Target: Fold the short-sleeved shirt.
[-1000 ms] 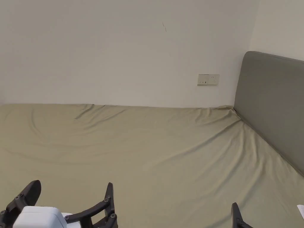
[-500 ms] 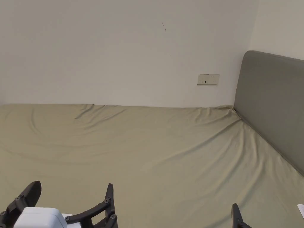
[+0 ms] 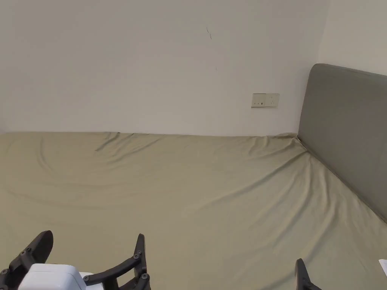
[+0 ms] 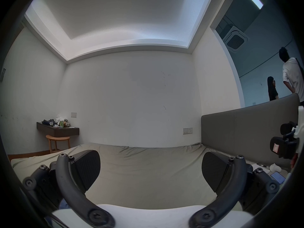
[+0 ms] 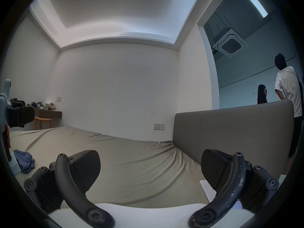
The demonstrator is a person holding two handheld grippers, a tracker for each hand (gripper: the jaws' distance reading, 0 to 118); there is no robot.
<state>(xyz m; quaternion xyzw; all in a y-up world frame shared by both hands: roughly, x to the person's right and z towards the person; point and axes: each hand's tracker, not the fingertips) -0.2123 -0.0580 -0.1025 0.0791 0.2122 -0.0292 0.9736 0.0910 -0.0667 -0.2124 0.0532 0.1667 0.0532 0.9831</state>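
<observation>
You hold two grippers: the left gripper (image 4: pixel 150 170) and the right gripper (image 5: pixel 150 169), each with its jaws wide apart and nothing between them, above the bed (image 3: pixel 211 196). One shirt (image 5: pixel 24 160), blue and crumpled in a small heap, lies on the bed near your left gripper. Two people (image 5: pixel 287 90) stand behind the one headboard (image 5: pixel 230 132).

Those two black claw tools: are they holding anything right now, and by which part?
Nothing is held. The left gripper and right gripper both have jaws wide apart above the bed sheet.
</observation>
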